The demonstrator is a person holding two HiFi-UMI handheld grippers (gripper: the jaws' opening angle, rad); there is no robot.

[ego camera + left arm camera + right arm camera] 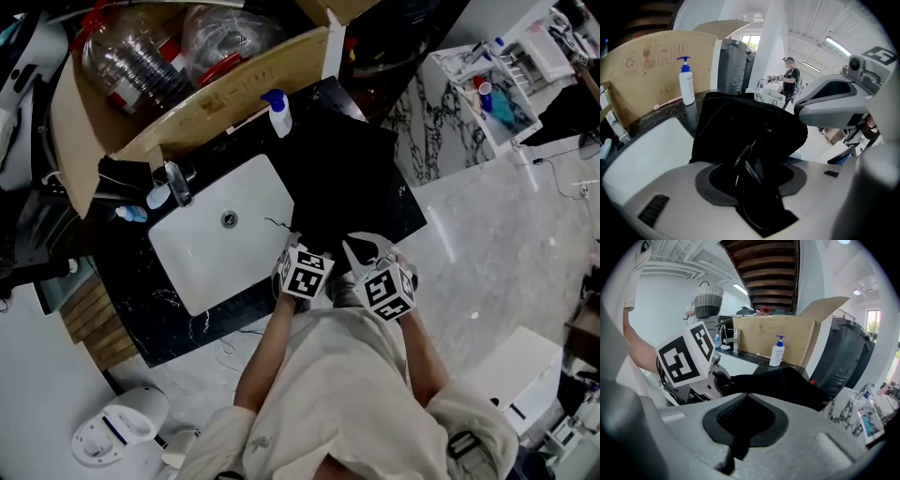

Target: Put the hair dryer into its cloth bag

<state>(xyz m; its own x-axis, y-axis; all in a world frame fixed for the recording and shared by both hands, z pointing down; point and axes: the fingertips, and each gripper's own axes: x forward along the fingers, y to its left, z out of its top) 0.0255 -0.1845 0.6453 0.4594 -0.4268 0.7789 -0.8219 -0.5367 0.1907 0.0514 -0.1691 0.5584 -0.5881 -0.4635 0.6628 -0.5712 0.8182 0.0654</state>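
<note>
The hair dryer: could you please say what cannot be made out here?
- Hair dryer: seen in no view; the black cloth bag may cover it.
- Left claw: grips the bag; dark folds hide whether a cord is pinched too.
- Head view: black-and-white marker cubes hide what is gripped.

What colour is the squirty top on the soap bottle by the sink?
Blue pump top on a white bottle. The left gripper view shows it best.

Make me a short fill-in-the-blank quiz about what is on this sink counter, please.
The cloth bag is ___ in colour. The bottle has a ___ pump on top. The box behind it is made of ___. The left tongs are shut on the ___.
Missing words: black; blue; cardboard; bag.
</note>
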